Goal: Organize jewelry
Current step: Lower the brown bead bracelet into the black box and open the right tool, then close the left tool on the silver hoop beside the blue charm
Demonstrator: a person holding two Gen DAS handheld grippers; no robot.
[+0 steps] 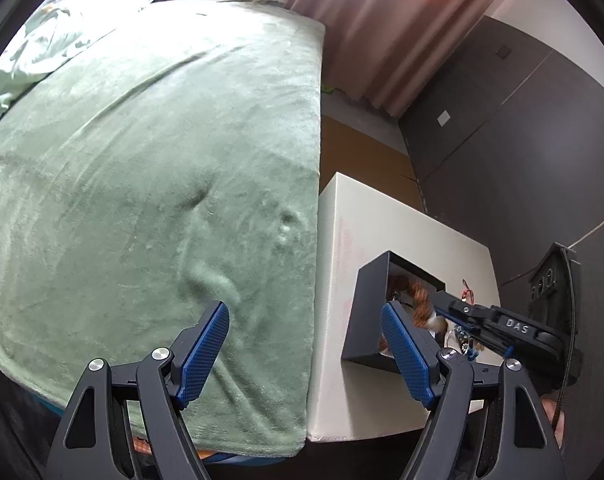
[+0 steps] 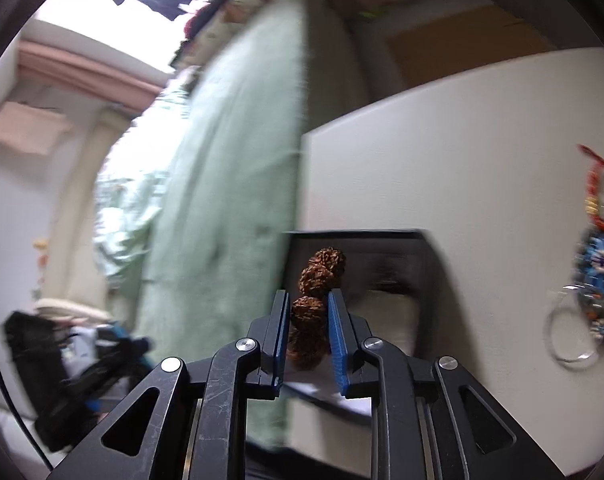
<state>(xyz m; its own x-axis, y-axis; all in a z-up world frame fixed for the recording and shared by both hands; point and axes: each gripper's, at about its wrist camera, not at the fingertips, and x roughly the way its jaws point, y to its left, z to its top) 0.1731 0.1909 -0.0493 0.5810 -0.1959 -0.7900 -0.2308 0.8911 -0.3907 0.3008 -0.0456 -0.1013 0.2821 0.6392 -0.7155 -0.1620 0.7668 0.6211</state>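
A black open box (image 1: 363, 312) stands on a white table (image 1: 401, 236); it also shows in the right wrist view (image 2: 401, 256). My right gripper (image 2: 309, 308) is shut on a string of brown wrinkled seed beads (image 2: 319, 276), held over the box's near left corner. In the left wrist view the right gripper's arm (image 1: 497, 326) reaches into the box from the right. My left gripper (image 1: 303, 322) is open and empty, over the bed's edge beside the table. A red, blue and beaded piece of jewelry (image 2: 599, 256) with a clear ring (image 2: 569, 332) lies on the table right of the box.
A bed with a green blanket (image 1: 150, 184) lies left of the table. Pink curtains (image 1: 381, 32) and a dark wall (image 1: 521, 140) stand behind. A small black birdhouse (image 1: 551, 280) sits at the table's right.
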